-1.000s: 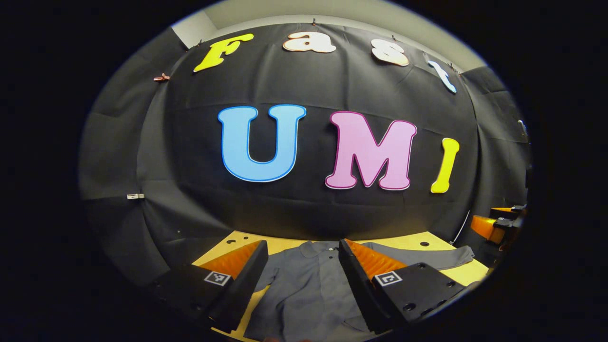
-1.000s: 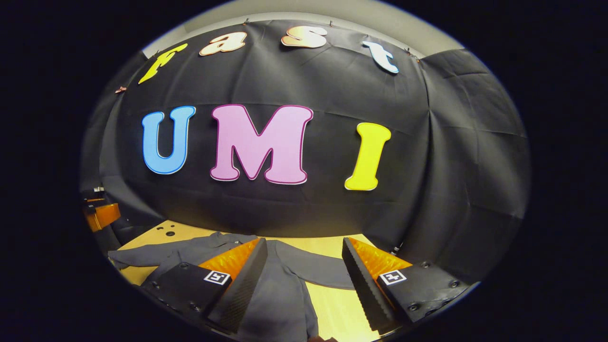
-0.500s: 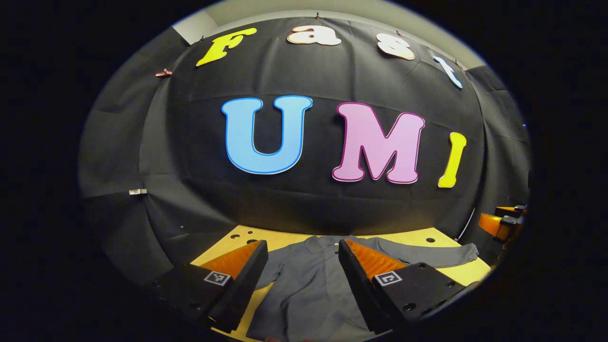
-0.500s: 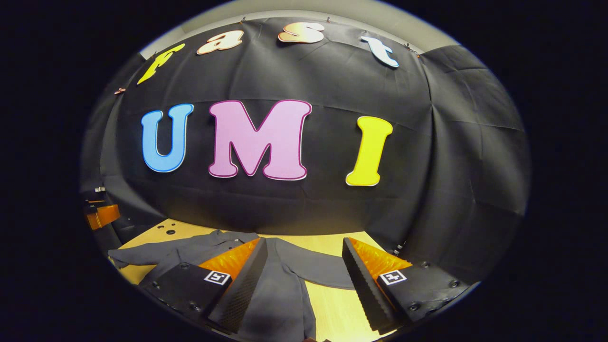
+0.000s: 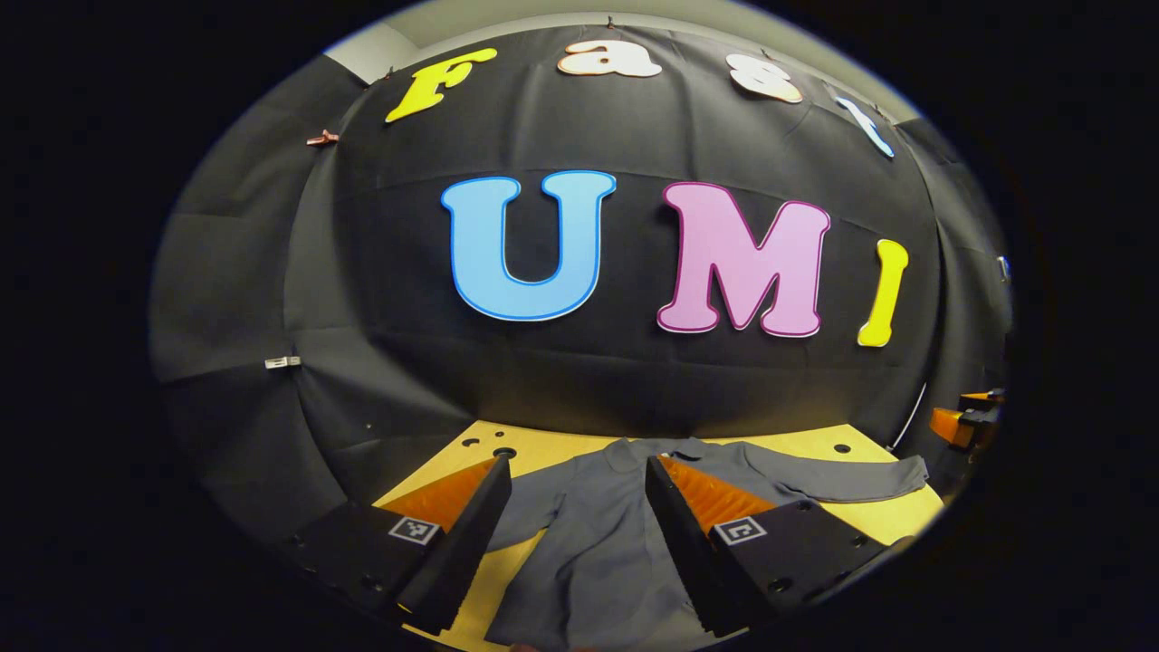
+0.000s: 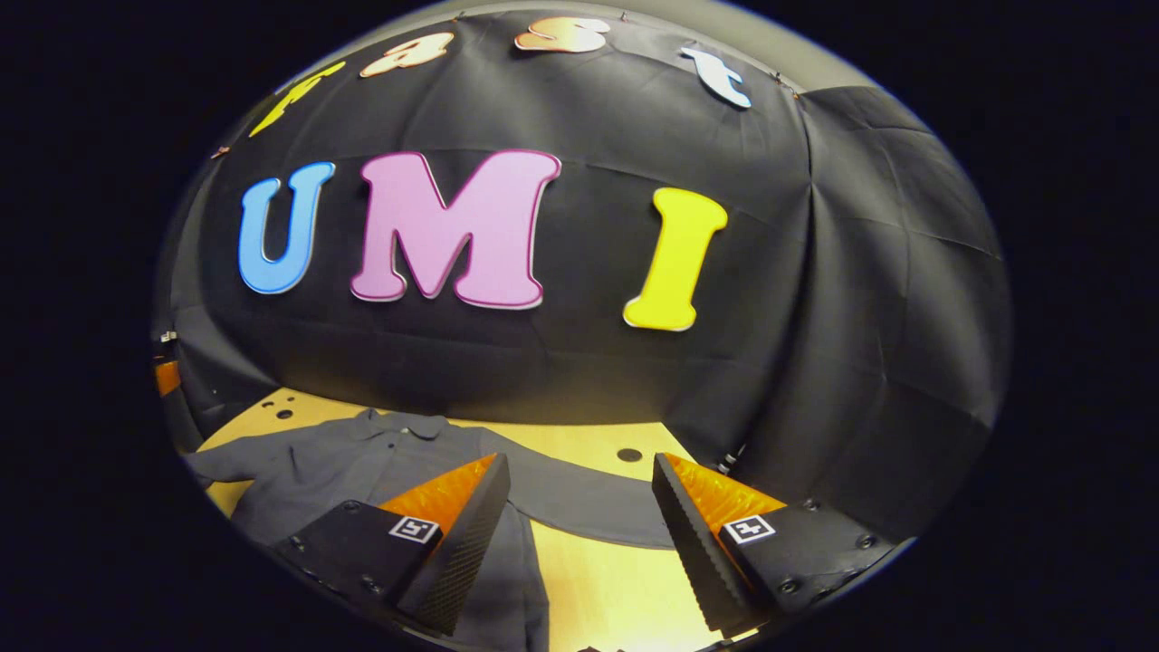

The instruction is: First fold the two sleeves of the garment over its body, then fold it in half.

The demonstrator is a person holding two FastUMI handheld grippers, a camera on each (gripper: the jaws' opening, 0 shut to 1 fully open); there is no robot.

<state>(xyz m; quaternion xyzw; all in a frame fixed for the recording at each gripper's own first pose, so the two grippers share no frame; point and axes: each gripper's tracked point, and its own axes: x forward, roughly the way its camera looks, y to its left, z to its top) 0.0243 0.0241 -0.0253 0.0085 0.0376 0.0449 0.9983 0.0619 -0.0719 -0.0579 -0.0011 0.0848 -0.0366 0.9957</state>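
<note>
Starting step one, sleeves not yet folded: shirt (image 5: 598, 543) lies flat on the table (image 6: 616, 580), both sleeves spread out. Left gripper (image 5: 578, 507) and right gripper (image 6: 579, 507) hang above it, fingers spread wide, holding nothing. Next move likely: drop onto a cuff and pinch.

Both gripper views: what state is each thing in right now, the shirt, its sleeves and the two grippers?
Shirt: lying flat on the table, unfolded, collar toward the wall.
Sleeve on the right gripper's side: spread out to the side, not folded over the body.
Other sleeve: also spread outward, unfolded.
Left gripper: open, above the shirt, holding nothing.
Right gripper: open, above the sleeve, holding nothing.
</note>
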